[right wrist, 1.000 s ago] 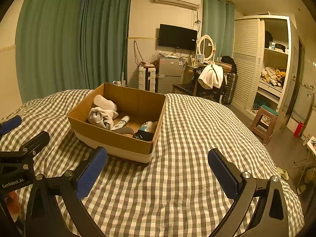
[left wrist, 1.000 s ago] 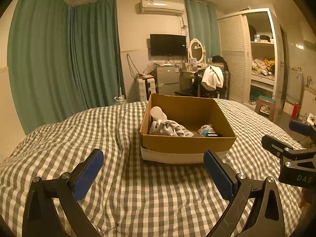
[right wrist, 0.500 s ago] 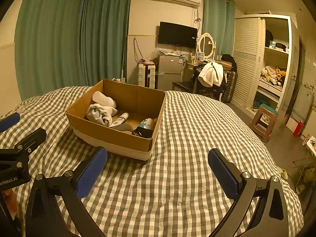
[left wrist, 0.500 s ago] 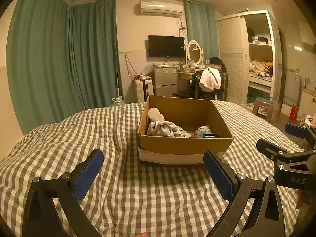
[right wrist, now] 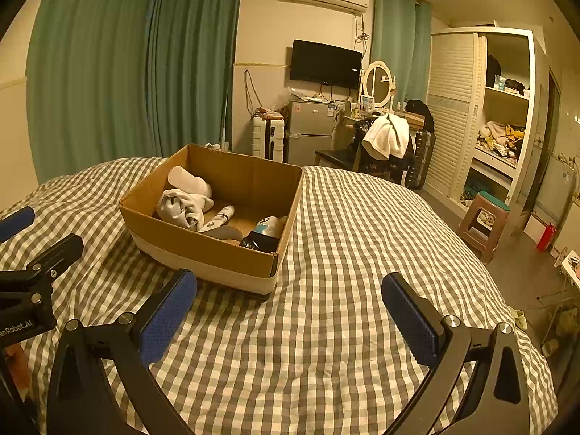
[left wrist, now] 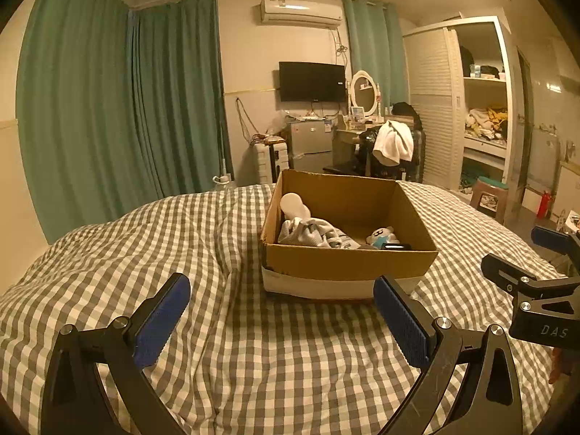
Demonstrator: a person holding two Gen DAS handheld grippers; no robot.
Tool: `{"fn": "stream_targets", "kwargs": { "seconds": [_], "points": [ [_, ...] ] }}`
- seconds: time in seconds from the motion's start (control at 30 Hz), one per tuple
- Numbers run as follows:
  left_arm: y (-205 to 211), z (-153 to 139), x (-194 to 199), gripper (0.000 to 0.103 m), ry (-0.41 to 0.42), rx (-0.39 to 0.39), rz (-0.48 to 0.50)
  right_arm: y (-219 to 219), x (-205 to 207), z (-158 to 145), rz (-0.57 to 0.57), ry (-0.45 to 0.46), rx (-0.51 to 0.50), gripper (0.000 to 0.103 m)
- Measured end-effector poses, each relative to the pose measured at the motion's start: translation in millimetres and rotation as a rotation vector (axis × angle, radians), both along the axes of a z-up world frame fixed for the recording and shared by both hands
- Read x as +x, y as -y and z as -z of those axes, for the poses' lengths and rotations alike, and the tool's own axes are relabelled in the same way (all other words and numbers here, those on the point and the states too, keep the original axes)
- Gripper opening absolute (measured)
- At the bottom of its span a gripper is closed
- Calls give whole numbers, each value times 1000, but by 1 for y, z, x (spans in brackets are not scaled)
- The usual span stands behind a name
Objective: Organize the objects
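Left claw, seen through the left wrist camera, is held wide apart and empty above the checked bed cover, touching nothing. A cardboard box is seen just ahead on the bed, holding a white bundled cloth, a small bear toy and a white rounded item. The right claw is seen at the right edge.

Through the right wrist camera, the right claw is likewise spread wide, empty, near the box. A tube and a dark item are noted inside. No loose item is seen on the bed, so sorting is judged nearly done. If the box is to be handled, opposite walls are best gripped evenly to prevent tipping.
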State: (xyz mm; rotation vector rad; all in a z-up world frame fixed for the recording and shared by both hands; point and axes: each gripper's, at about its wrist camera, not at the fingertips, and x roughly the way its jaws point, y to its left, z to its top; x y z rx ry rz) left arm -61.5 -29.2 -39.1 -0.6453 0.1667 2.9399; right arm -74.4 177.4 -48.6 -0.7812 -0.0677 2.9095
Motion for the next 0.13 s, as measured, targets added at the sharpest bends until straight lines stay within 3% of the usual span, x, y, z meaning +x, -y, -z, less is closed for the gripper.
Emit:
{"fn": "stream_targets", "kwargs": {
  "seconds": [0.13],
  "points": [
    [1, 2, -2, 103, 0, 1, -8, -1, -2, 3, 2, 7, -4, 102]
  ]
}}
